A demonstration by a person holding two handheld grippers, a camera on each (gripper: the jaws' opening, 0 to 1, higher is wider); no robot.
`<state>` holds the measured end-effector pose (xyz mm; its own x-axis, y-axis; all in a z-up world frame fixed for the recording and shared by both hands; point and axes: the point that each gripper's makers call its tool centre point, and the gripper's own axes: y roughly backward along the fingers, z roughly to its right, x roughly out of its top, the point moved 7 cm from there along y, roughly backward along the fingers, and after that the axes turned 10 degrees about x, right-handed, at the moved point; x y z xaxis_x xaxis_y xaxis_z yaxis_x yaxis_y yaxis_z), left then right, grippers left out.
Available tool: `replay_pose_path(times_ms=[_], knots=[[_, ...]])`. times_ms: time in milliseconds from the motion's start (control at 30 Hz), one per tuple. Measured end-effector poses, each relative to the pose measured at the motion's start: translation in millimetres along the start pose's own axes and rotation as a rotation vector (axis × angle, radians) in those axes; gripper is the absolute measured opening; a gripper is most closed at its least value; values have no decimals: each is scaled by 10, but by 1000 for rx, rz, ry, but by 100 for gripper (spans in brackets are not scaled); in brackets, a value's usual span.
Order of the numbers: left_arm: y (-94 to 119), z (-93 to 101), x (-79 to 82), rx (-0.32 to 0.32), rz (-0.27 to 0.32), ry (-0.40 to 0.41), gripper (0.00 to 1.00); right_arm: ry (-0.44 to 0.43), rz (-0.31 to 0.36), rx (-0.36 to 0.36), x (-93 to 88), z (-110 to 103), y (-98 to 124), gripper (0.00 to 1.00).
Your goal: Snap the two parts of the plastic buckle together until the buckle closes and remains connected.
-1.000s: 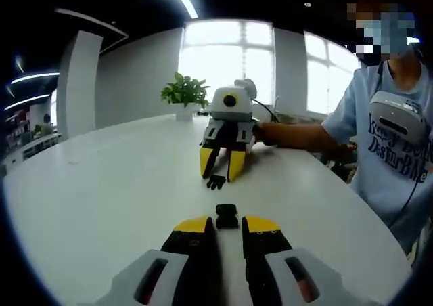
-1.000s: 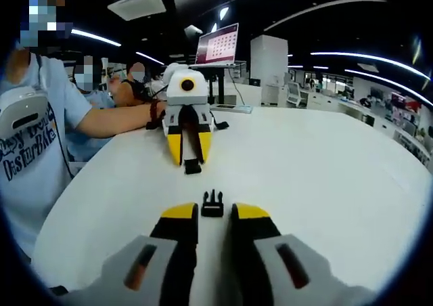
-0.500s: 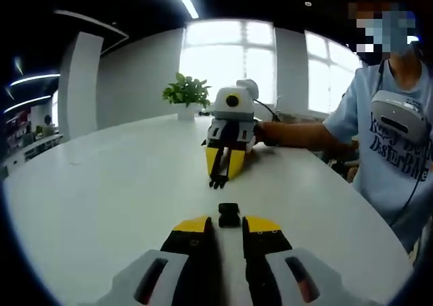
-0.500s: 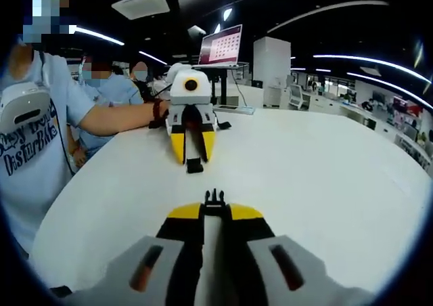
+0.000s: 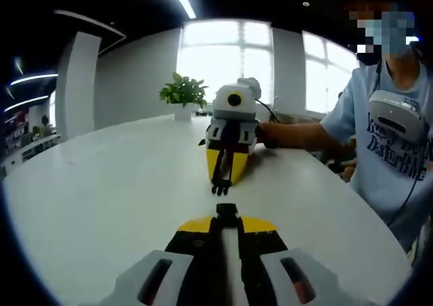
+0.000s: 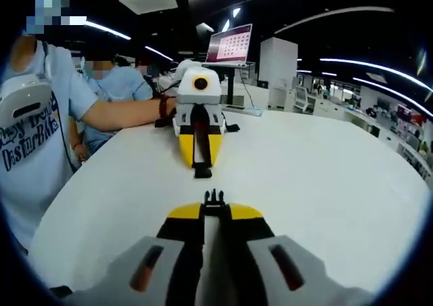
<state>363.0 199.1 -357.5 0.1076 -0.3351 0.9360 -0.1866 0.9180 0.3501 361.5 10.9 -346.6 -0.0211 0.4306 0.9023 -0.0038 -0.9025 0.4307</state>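
In the left gripper view, the socket half of the buckle (image 5: 226,211) is clamped between the closed yellow-tipped fingers of the left gripper (image 5: 226,223), just above the white table (image 5: 101,204). Farther along the table, the right gripper (image 5: 221,181) is seen facing it, with the pronged half of the buckle (image 5: 220,187) pinched at its tips. The two halves are held near each other but apart. In the right gripper view, the pronged half (image 6: 214,199) is gripped between that gripper's closed fingers (image 6: 183,214). A potted plant (image 5: 181,93) is set at the table's far edge. A person's arm (image 5: 298,133) is stretched over the table behind the right gripper.
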Motion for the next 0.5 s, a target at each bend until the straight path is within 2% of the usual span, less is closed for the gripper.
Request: replay_pose_path(times_ms=[500], knots=[[-7, 13, 3, -8, -2, 9, 11, 22, 8, 33, 49, -87, -109, 13]])
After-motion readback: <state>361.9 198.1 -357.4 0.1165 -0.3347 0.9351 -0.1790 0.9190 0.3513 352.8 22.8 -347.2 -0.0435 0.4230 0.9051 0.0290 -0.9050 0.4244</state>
